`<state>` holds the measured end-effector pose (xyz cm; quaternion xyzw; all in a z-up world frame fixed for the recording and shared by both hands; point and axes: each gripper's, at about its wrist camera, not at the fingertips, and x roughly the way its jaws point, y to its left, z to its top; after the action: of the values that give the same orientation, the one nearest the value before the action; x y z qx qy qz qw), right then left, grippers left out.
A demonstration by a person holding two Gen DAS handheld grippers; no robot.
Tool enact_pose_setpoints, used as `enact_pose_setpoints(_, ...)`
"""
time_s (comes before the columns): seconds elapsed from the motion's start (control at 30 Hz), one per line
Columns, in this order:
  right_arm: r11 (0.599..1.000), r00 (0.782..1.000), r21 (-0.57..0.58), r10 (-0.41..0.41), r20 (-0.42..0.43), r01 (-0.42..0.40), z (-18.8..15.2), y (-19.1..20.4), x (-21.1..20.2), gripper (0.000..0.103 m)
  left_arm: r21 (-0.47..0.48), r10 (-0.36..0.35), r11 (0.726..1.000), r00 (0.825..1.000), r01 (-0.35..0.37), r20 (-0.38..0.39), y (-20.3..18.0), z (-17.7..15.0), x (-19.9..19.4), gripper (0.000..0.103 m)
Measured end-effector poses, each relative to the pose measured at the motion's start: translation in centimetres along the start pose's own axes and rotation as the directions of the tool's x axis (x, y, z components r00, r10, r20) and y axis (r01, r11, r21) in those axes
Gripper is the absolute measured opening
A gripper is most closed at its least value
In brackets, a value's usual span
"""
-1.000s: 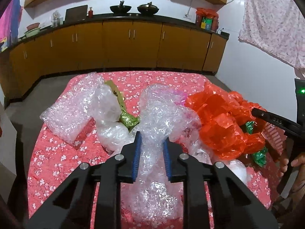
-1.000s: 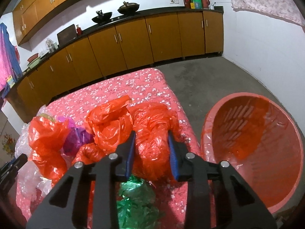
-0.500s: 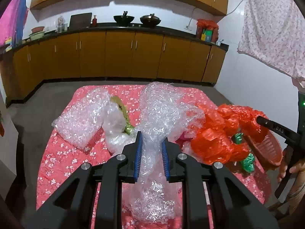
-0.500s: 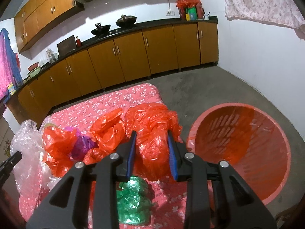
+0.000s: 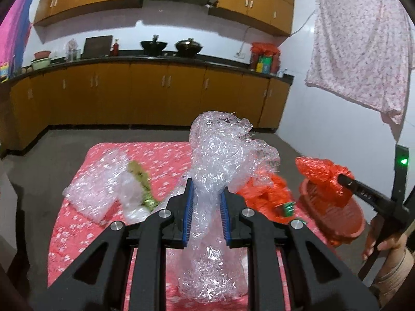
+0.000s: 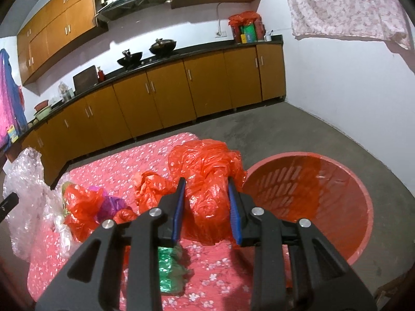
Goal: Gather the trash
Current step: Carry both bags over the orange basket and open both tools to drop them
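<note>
My left gripper (image 5: 206, 208) is shut on a long wad of clear bubble wrap (image 5: 220, 160) and holds it up above the table with the pink flowered cloth (image 5: 166, 153). My right gripper (image 6: 207, 202) is shut on a crumpled orange plastic bag (image 6: 210, 165), lifted off the table beside the round red basket (image 6: 311, 186) on the floor to the right. The left wrist view shows the right gripper (image 5: 345, 181) with the orange bag (image 5: 321, 173) above the basket (image 5: 345, 217).
On the table lie more bubble wrap (image 5: 101, 184), a yellow-green wrapper (image 5: 141, 181), other orange bags (image 6: 85, 202), a purple bag (image 6: 114, 204) and green foil (image 6: 168, 267). Wooden cabinets (image 5: 145, 93) line the far wall. A flowered cloth (image 5: 363, 49) hangs on the right wall.
Both grippers have risen with their loads. The bubble wrap is lifted off the pile. The orange bag has moved right, toward the red basket.
</note>
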<state>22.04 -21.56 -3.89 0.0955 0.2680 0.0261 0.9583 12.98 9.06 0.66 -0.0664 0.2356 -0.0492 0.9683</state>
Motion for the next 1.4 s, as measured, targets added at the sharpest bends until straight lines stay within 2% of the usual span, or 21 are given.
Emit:
enact_pose_setpoints(0.33, 0.996, 0.994, 0.026, -0.083, 0.066, 0.081, 0.4, -3.6, -2.5, 0.03, 0.038, -0.154, 0.987, 0.988, 0.155, -0.01, -6.3, 1.3, 2.6, 0.019)
enact_pose_setpoints(0.43, 0.993, 0.99, 0.037, -0.116, 0.081, 0.113, 0.6, -5.2, -3.1, 0.03, 0.056, -0.203, 0.977, 0.979, 0.204, -0.022, -8.8, 1.3, 3.7, 0.019)
enact_pose_setpoints(0.73, 0.975, 0.977, 0.111, -0.199, 0.072, 0.19, 0.2, -10.4, -3.8, 0.03, 0.09, -0.337, 0.934, 0.936, 0.346, -0.105, -16.5, 0.3, 8.6, 0.019)
enact_pose_setpoints(0.93, 0.962, 0.97, 0.161, -0.232, 0.069, 0.218, -0.3, -13.4, -3.6, 0.03, 0.107, -0.384, 0.909, 0.908, 0.404, -0.166, -20.5, -0.2, 11.3, 0.019)
enact_pose_setpoints(1.1, 0.951, 0.967, 0.205, -0.248, 0.063, 0.231, -0.4, -15.6, -3.2, 0.03, 0.1, -0.402, 0.898, 0.892, 0.428, -0.209, -22.3, -0.6, 13.5, 0.019)
enact_pose_setpoints(1.4, 0.941, 0.966, 0.246, -0.253, 0.056, 0.233, -0.8, -17.3, -1.8, 0.03, 0.095, -0.414, 0.888, 0.871, 0.451, -0.264, -25.3, -1.0, 16.4, 0.019)
